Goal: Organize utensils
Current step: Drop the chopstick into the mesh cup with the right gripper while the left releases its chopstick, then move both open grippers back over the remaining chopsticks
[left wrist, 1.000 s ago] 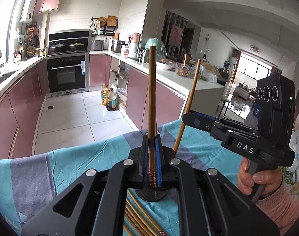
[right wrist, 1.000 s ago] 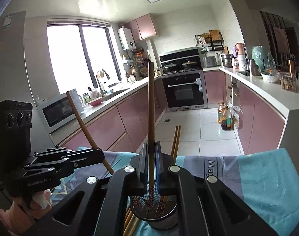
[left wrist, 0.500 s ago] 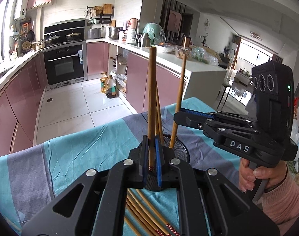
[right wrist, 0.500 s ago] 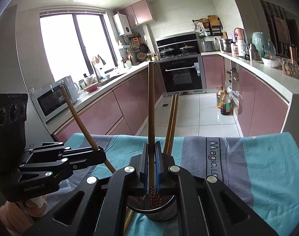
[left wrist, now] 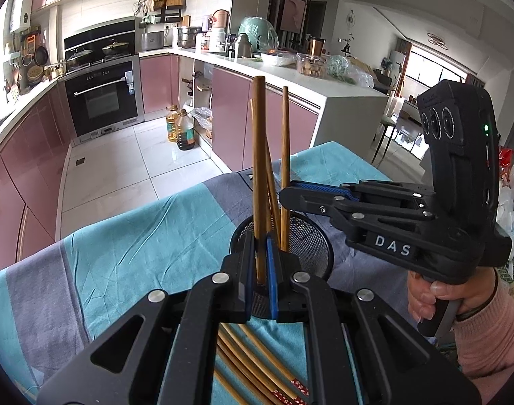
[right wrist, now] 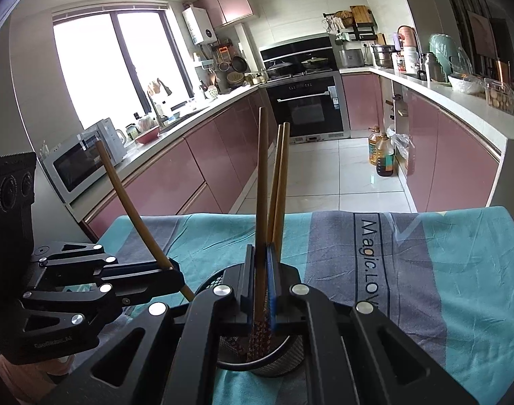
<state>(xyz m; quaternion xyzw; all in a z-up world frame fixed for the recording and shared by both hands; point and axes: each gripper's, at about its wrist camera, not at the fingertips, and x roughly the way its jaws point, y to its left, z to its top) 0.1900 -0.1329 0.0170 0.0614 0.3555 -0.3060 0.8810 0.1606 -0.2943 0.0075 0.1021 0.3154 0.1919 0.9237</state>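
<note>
Both grippers have come down since a second ago. The left gripper (left wrist: 261, 263) is clamped on one chopstick (left wrist: 258, 155) and the right gripper (right wrist: 261, 287) on another chopstick (right wrist: 262, 182), both over the mesh holder (left wrist: 311, 236). Loose chopsticks (left wrist: 257, 368) lie on the cloth (left wrist: 122, 246).

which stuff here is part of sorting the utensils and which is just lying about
Job:
- chopstick in the left gripper
- chopstick in the right gripper
- mesh holder
- loose chopsticks on the cloth

Lying about:
- oil bottles
- microwave
</note>
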